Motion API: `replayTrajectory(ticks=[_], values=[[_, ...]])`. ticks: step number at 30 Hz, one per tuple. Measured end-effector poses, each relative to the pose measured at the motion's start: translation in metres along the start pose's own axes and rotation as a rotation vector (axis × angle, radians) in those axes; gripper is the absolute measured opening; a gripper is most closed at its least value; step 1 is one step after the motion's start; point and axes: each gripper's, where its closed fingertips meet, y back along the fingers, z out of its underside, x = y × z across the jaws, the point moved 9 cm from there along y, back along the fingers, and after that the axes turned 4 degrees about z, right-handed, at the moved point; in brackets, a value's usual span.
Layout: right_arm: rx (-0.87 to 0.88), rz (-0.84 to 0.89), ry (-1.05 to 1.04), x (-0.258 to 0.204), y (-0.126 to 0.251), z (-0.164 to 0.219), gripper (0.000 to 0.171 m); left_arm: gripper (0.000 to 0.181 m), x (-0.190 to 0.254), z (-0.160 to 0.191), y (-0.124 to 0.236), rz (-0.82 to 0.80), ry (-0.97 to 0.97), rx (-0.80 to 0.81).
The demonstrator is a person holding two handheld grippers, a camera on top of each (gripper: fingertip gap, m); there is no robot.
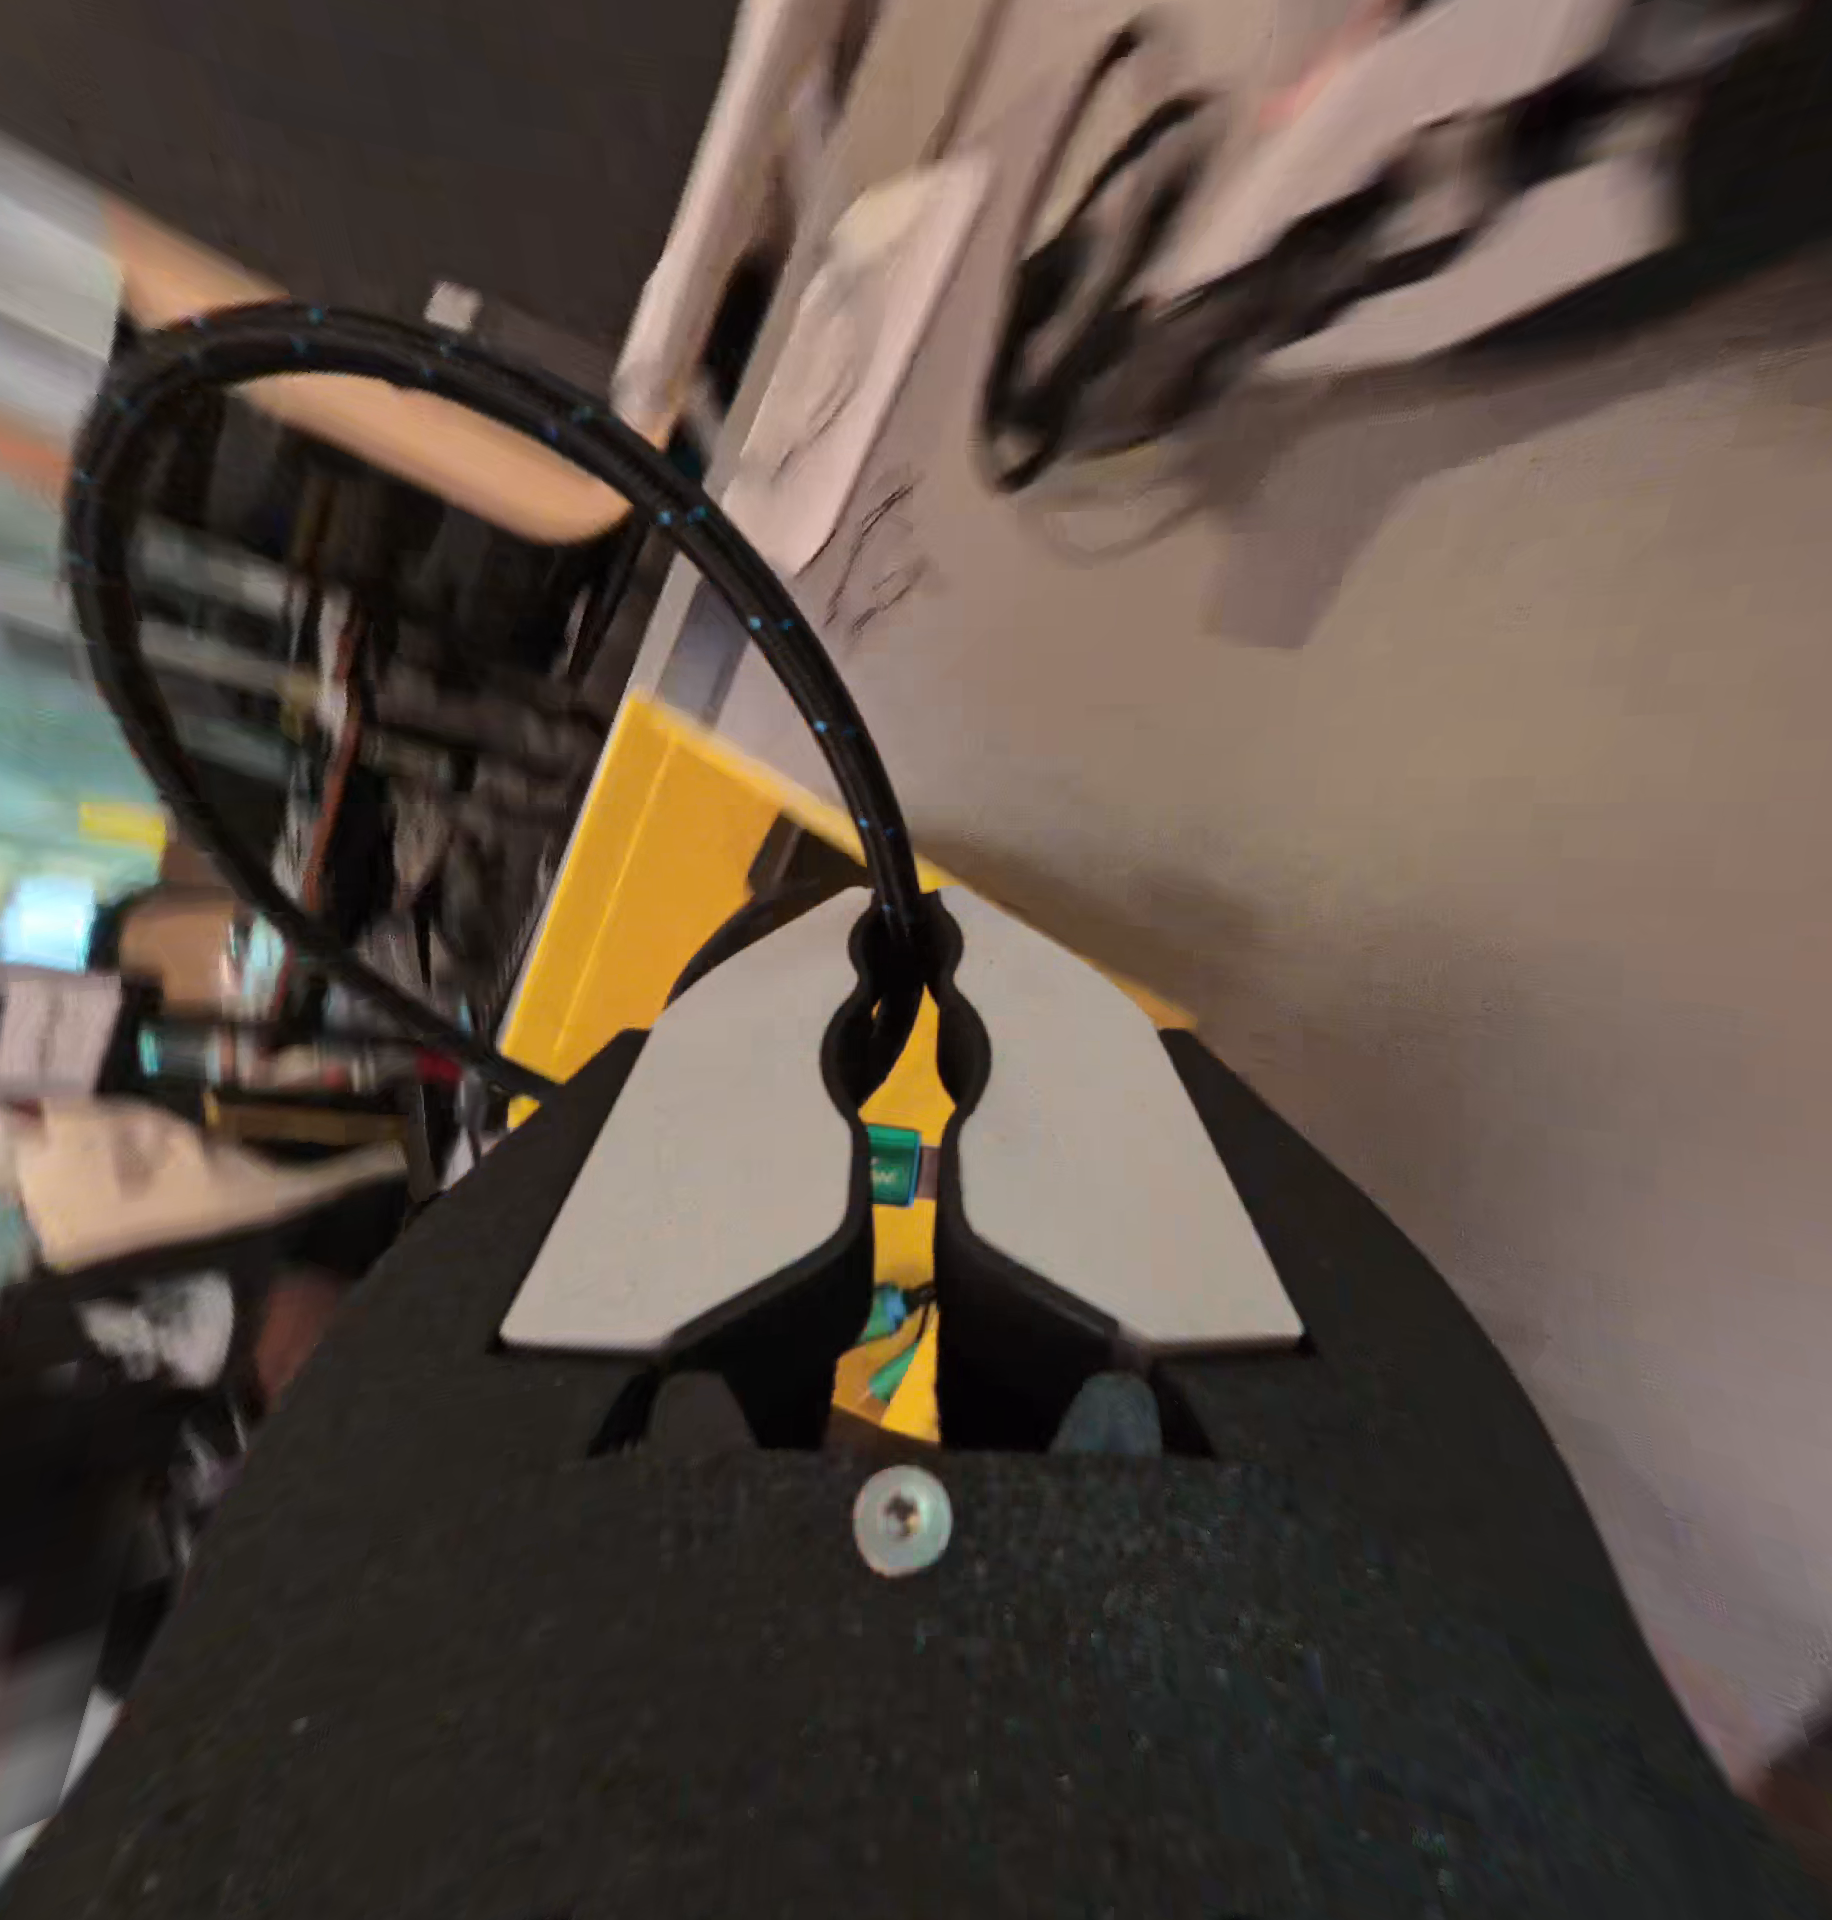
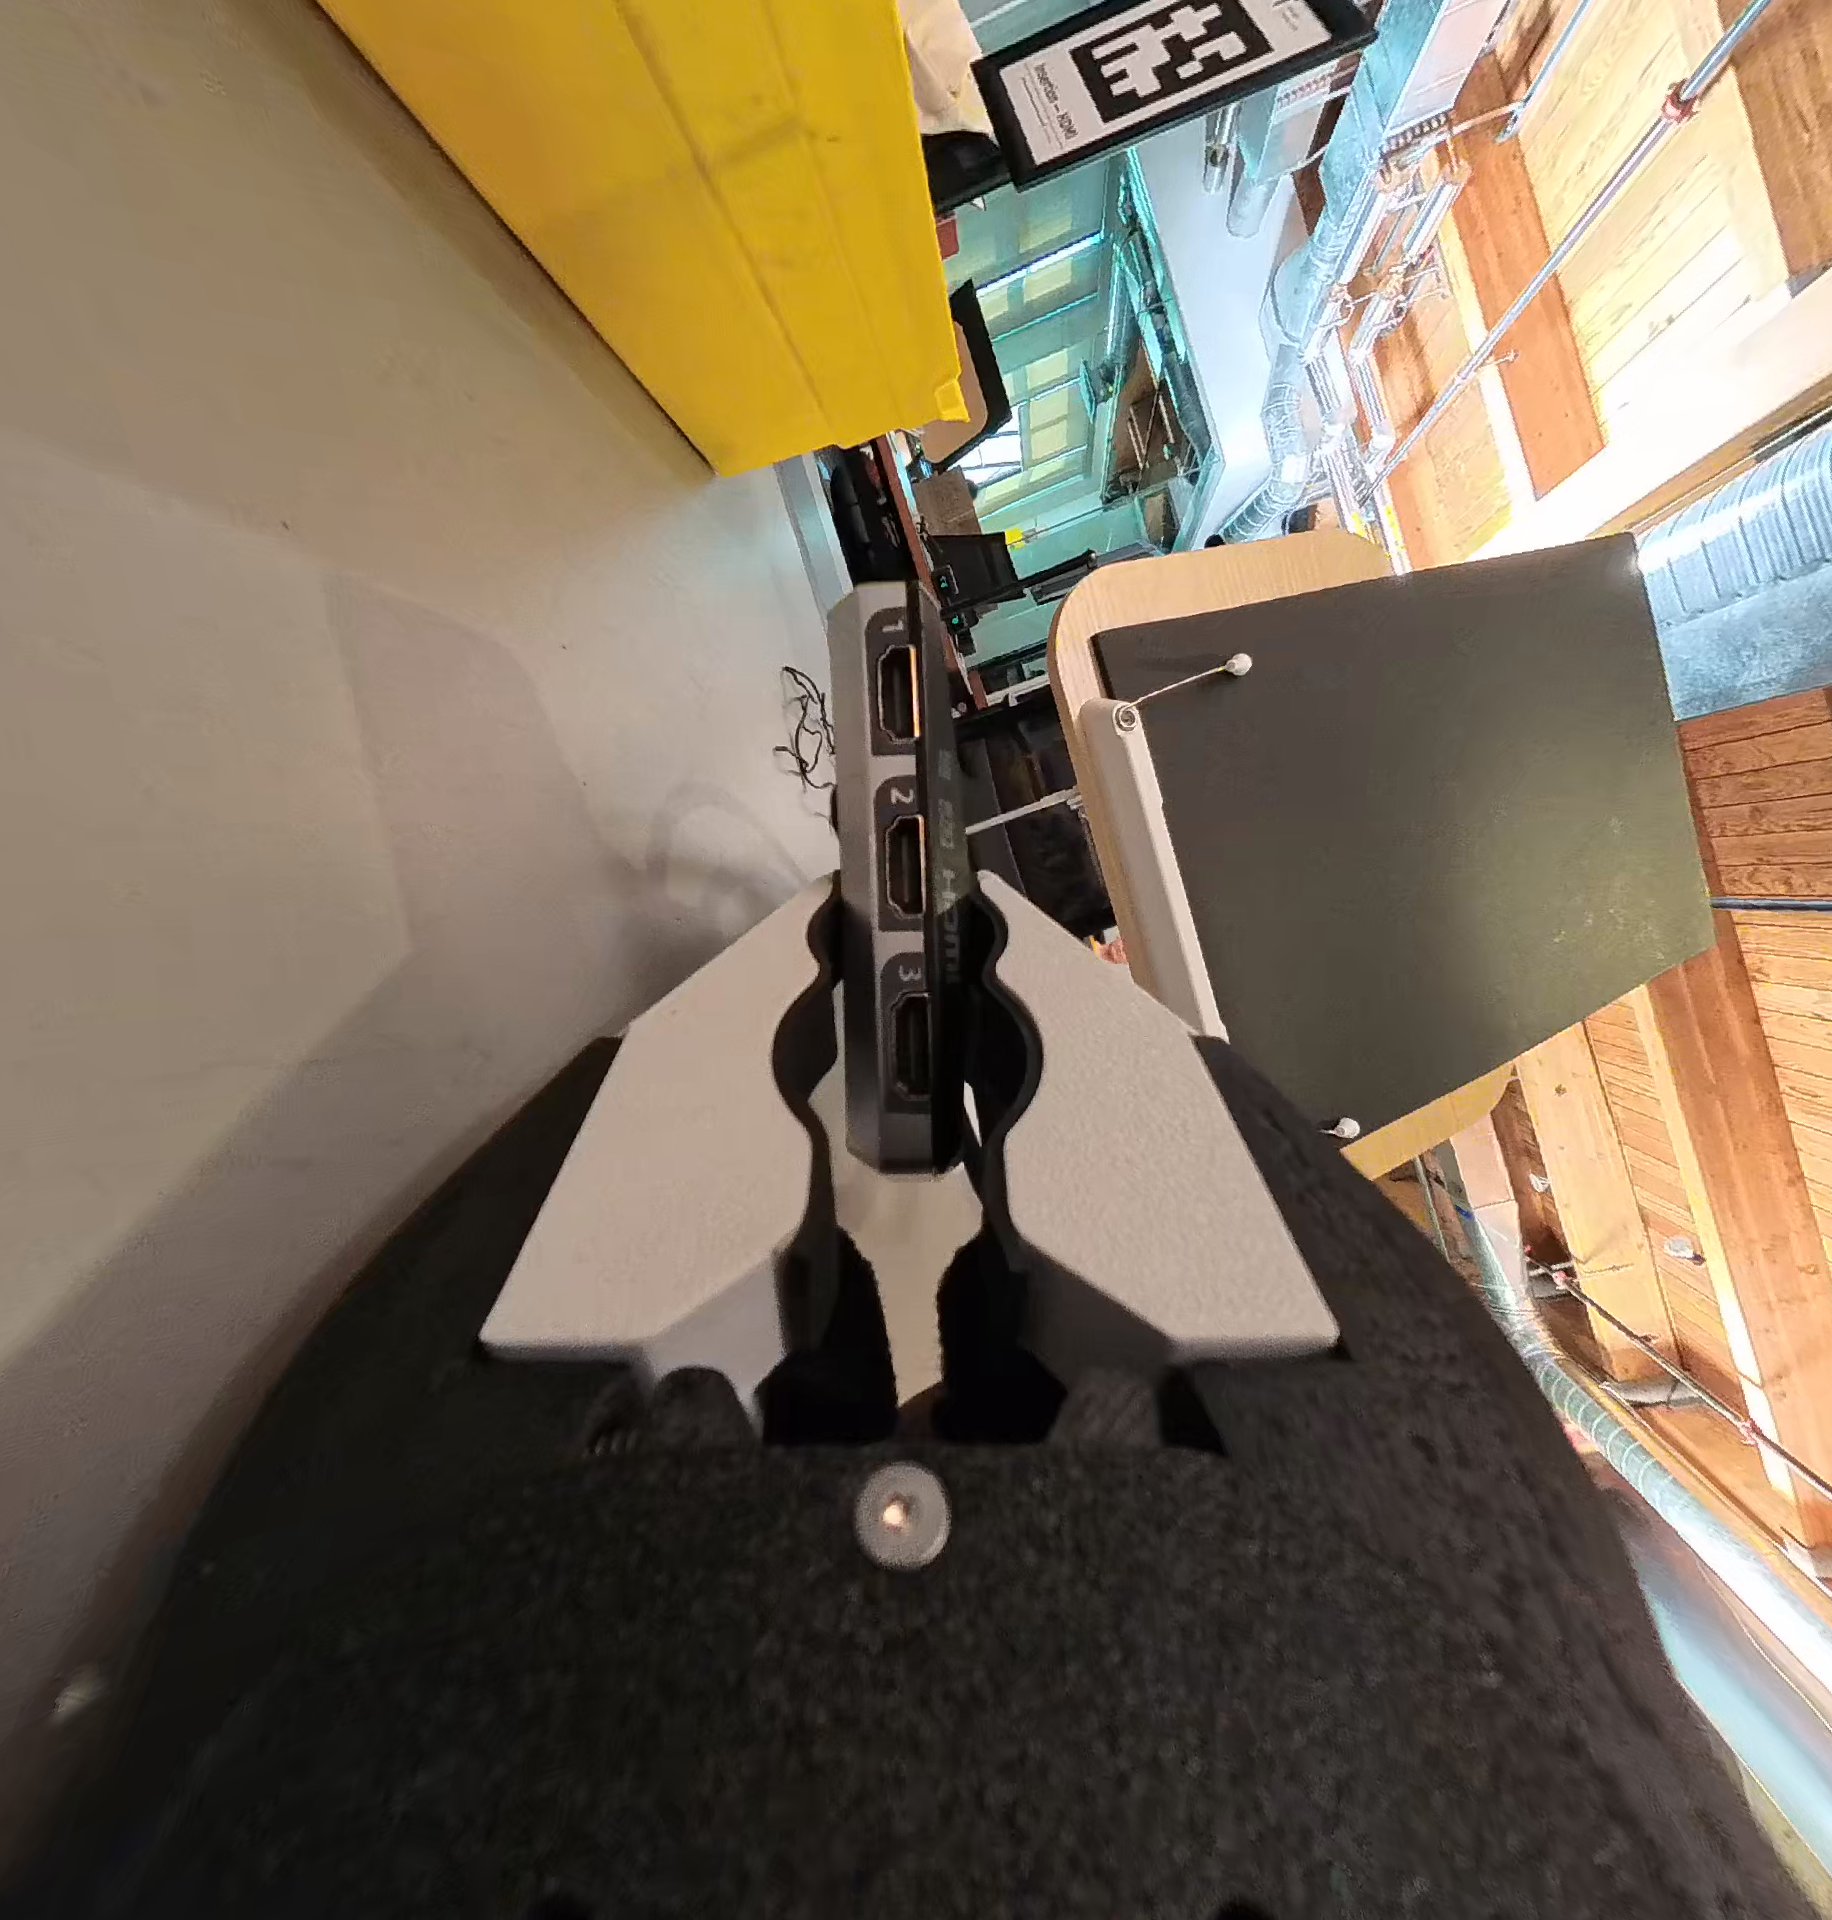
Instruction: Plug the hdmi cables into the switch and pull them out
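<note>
Left tool point(image 1: 904, 966) clenched on braided cable point(image 1: 787, 665), right tool point(image 2: 907, 997) gripping switch point(image 2: 891, 883) edgewise

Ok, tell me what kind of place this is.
Probably a workshop or lab in an industrial building. The right wrist view shows exposed ducts and timber ceiling, a yellow bin on a worktable, and a marker board. The right gripper holds the switch.

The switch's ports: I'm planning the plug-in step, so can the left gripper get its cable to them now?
Probably yes: the right gripper holds the switch with all three ports empty and unblocked, and the left gripper already clamps the cable.
</note>
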Motion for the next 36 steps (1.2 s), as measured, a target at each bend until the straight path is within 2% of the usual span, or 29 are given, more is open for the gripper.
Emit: replayTrajectory(ticks=[4,7,11,13,16,19,25,27,30,32,33,36], values=[[0.009,-0.001,-0.026,0.002,0.001,0.0,0.02,0.006,0.069,-0.014,0.014,0.213,-0.251,-0.024],[0.013,-0.001,-0.082,0.008,0.001,0.001,0.02,0.006,0.121,-0.01,0.015,0.279,-0.483,0.002],[0.016,-0.008,-0.14,0.013,0.001,0.002,0.02,0.006,0.149,0.008,0.007,0.258,-0.701,-0.074],[0.015,-0.011,-0.14,0.012,0.001,0.003,0.02,0.007,0.151,0.019,0.003,0.237,-0.728,-0.13],[0.015,-0.011,-0.123,0.011,0.001,0.002,0.02,0.015,0.15,0.031,0.001,0.219,-0.583,-0.247],[0.014,-0.011,-0.125,0.011,0.001,0.002,0.02,0.024,0.144,0.033,0.011,0.23,-0.311,-0.263],[0.014,-0.011,-0.133,0.012,0.001,0.002,0.02,0.036,0.112,0.034,0.02,0.067,0.642,-0.223],[0.015,-0.012,-0.129,0.011,0.001,0.002,0.02,0.041,0.115,0.034,0.011,0.07,0.866,-0.219],[0.015,-0.012,-0.133,0.011,0.001,0.002,0.02,0.048,0.123,0.04,-0.005,0.008,0.963,-0.32],[0.016,-0.012,-0.144,0.013,0.001,0.003,0.02,0.047,0.128,0.044,-0.012,0.003,1.006,-0.364],[0.017,-0.012,-0.149,0.013,0.001,0.003,0.02,0.043,0.131,0.045,-0.015,0.011,1.018,-0.37],[0.016,-0.013,-0.162,0.014,0.0,0.003,0.02,0.011,0.135,0.041,-0.018,0.024,0.982,-0.299]])
